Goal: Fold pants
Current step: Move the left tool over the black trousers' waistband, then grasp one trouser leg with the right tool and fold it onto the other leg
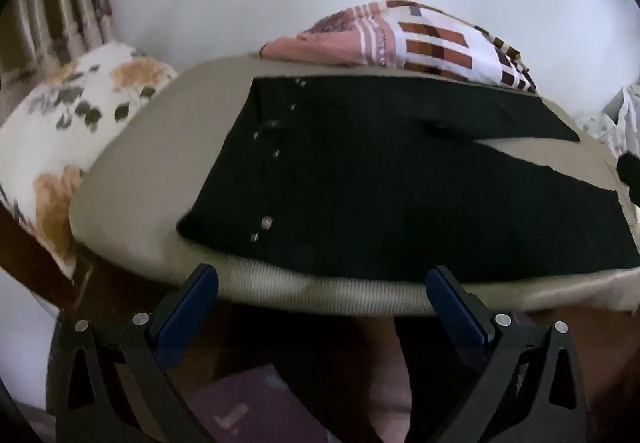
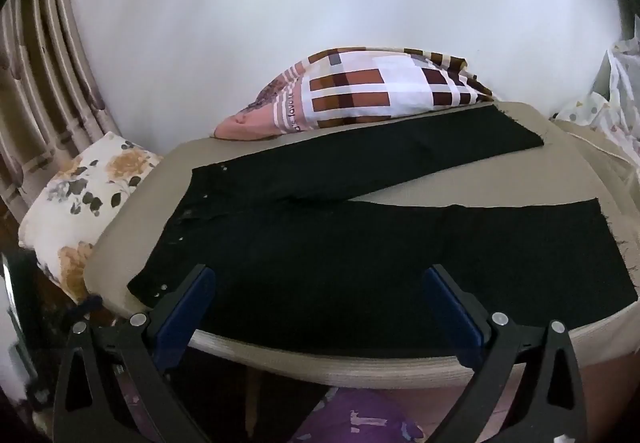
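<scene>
One black pants (image 2: 360,243) spread flat, two pillows (image 2: 360,95), left gripper (image 1: 322,283) and right gripper (image 2: 318,283) fingers wide apart, holding nothing.

Black pants (image 1: 400,195) lie flat on the beige table (image 1: 140,171) (left hand-held gripper (image 1: 322,283) spread wide).

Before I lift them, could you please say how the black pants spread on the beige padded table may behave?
The black pants lie flat and thin, so probably floppy and draping. The leg hems look frayed, so threads might snag. Both legs spread apart, likely swinging separately.
</scene>
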